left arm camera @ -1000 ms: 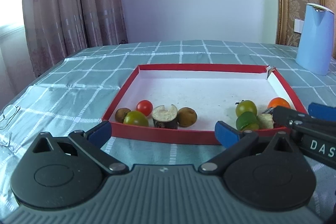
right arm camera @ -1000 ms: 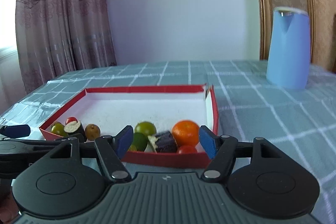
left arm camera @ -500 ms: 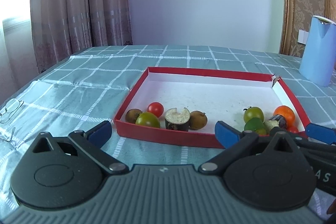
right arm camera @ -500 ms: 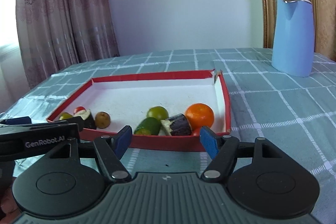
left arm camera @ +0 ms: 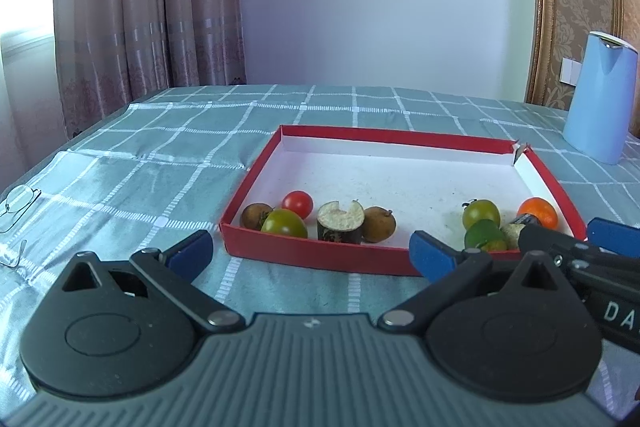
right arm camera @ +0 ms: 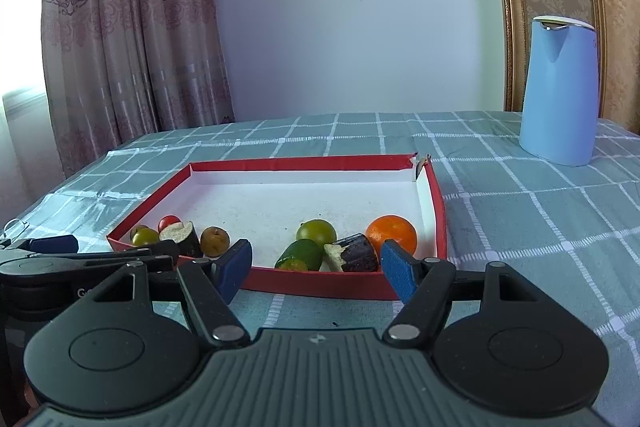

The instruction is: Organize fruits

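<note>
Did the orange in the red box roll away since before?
No. The orange sits by the red box's right wall, beside the dark cut piece, as before; only the camera view shifted.

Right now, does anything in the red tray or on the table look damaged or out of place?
Yes. The red tray's far right corner is torn open, its flap sticking up. Two bitten or cut dark pieces lie among the whole fruits. A pair of glasses lies at the table's left edge.
</note>
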